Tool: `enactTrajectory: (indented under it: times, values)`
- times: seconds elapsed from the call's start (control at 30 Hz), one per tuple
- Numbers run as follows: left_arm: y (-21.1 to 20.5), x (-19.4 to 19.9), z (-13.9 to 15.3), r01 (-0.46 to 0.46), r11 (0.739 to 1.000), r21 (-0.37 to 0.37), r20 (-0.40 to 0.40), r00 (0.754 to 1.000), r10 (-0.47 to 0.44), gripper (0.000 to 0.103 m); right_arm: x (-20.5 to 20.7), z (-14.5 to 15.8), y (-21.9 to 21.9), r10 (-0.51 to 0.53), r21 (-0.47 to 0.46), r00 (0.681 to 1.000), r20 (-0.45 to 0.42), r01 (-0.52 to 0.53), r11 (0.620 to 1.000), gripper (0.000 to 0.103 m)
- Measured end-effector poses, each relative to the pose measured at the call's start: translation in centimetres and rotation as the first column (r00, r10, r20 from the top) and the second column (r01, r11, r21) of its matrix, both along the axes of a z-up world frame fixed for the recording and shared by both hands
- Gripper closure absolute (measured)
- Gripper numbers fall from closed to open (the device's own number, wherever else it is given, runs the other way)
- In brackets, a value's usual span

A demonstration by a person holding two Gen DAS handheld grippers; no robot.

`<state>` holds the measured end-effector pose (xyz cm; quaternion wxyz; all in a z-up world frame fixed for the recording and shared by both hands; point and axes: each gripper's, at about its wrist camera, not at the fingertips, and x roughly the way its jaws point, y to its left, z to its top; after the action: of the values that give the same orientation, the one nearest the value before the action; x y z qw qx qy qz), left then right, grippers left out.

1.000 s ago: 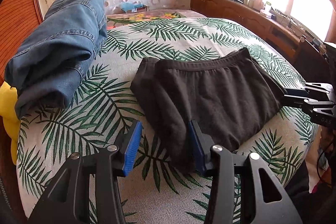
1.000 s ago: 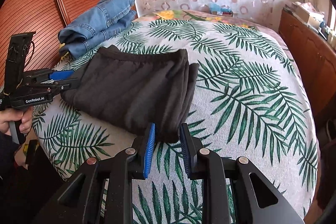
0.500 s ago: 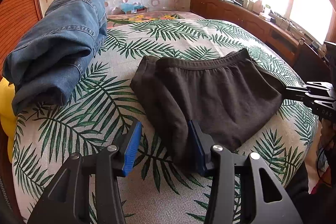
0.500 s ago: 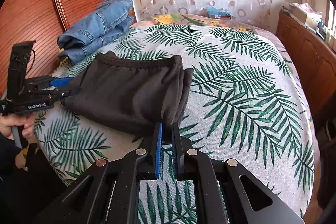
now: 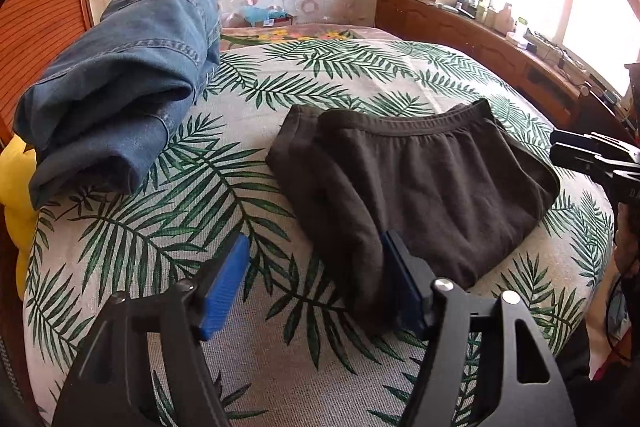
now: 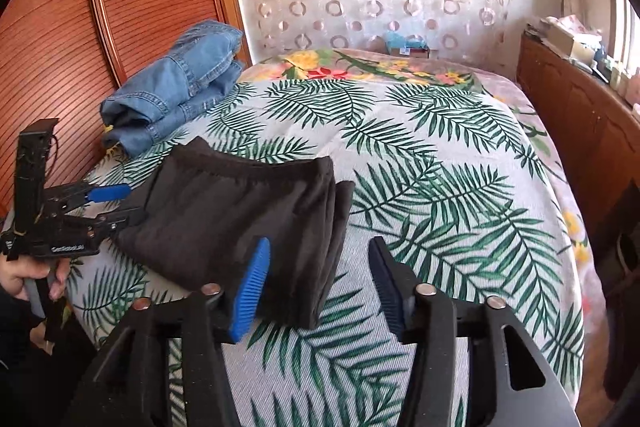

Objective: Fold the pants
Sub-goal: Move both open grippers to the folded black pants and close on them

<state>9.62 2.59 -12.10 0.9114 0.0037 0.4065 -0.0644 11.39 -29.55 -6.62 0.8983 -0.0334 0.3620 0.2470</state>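
In the left wrist view, the dark pants (image 5: 420,183) lie folded into a compact stack on the palm-leaf bedspread (image 5: 168,227), centre to right of the frame, with the elastic waistband along the upper edge; the neat, flat lie suggests the fold is done and the cloth is being let go. The left gripper (image 5: 316,283) fills the lower part of the frame, its jaws opening: the blue pad at lower left stands clear over bare bedspread, while the pad at lower centre sits against the near corner of the pants, so that corner lies between the jaws but is not pinched. A folded pair of jeans (image 5: 116,83) is parked in the upper left, well apart, likely a finished item set aside. The right gripper (image 5: 592,157) shows at the right edge, just beside the far corner of the stack. In the right wrist view, the pants (image 6: 232,223) lie left of centre, with the jeans (image 6: 176,87) beyond them at upper left. The right gripper (image 6: 320,287) at the bottom is also opening its jaws; the layered lower corner of the pants lies between them, the left pad touching or just over the cloth, the right pad apart over the bedspread, nothing clamped. The left gripper (image 6: 116,205), held in a hand (image 6: 28,275) at the lower left edge, meets the opposite corner.
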Motion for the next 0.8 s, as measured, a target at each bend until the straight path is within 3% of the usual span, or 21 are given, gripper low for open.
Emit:
enactTrajectory:
  times: [0.2, 0.37, 0.63, 0.8]
  values:
    - [0.3, 0.2, -0.1, -0.017, 1.0, -0.006, -0.01, 1.0, 0.017, 0.027, 2.2, -1.0, 1.6, 0.003, -0.002, 0.999, -0.05, -0.003, 1.0, 0.044]
    - [0.5, 0.2, -0.1, -0.02, 1.0, -0.019, -0.014, 1.0, 0.02, 0.027, 3.9, -2.3, 3.1, -0.02, -0.068, 0.996, -0.091, 0.014, 0.998, 0.043]
    - [0.7, 0.8, 0.2, -0.001, 1.0, -0.025, -0.049, 0.999, 0.0, 0.027, 3.9, -2.6, 3.7, -0.021, -0.08, 0.997, -0.072, 0.015, 0.997, 0.043]
    - [0.6, 1.9, 1.8, 0.002, 1.0, -0.018, -0.01, 1.0, -0.002, 0.027, 3.7, -2.5, 3.2, -0.02, -0.061, 0.997, -0.071, 0.016, 0.998, 0.043]
